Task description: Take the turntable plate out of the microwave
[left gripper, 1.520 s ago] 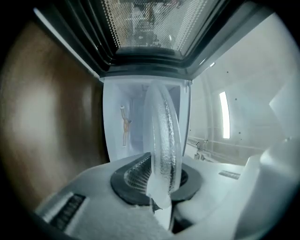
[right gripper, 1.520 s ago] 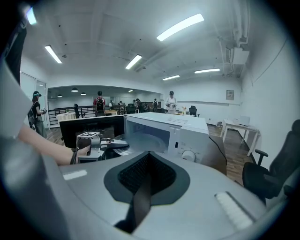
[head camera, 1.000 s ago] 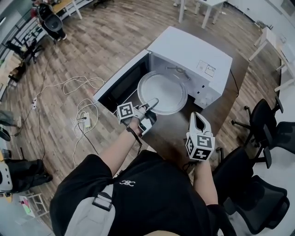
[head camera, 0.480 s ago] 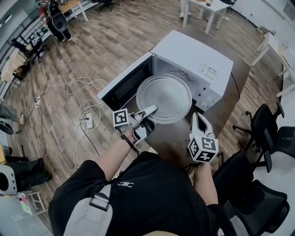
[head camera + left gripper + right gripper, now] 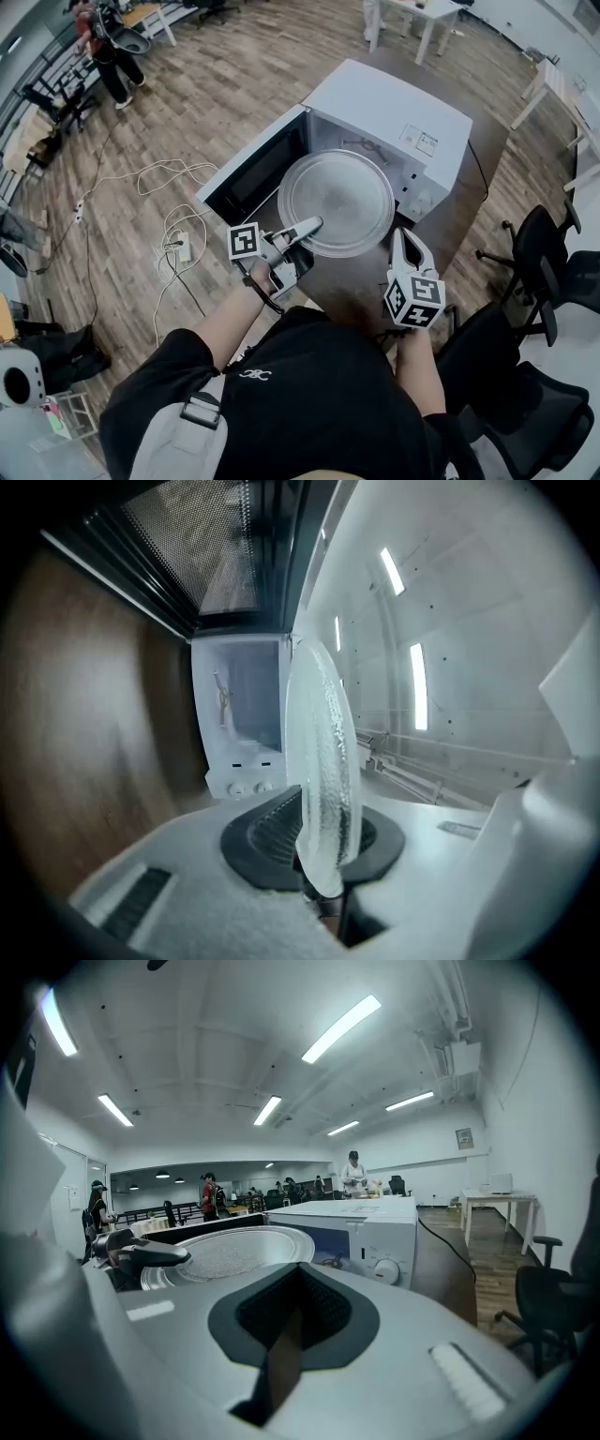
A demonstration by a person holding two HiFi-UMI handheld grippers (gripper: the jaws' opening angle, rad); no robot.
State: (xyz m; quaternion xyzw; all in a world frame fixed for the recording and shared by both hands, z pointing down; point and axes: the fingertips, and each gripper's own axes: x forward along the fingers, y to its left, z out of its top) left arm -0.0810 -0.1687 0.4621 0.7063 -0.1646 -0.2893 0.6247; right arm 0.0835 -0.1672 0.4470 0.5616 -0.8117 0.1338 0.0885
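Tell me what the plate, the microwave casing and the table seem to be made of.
The plate is likely clear glass: it is translucent, and its rim looks pebbled and glossy. The microwave casing is probably white painted metal, smooth and faintly shiny. The table is dark brown wood or wood-look laminate; the look leaves open which.

microwave door (image 5: 251,171) blocking left, table (image 5: 352,281) free

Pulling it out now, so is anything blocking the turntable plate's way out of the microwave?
Nothing visible. The left tool grips the turntable plate by its rim, and the door stands swung open aside.
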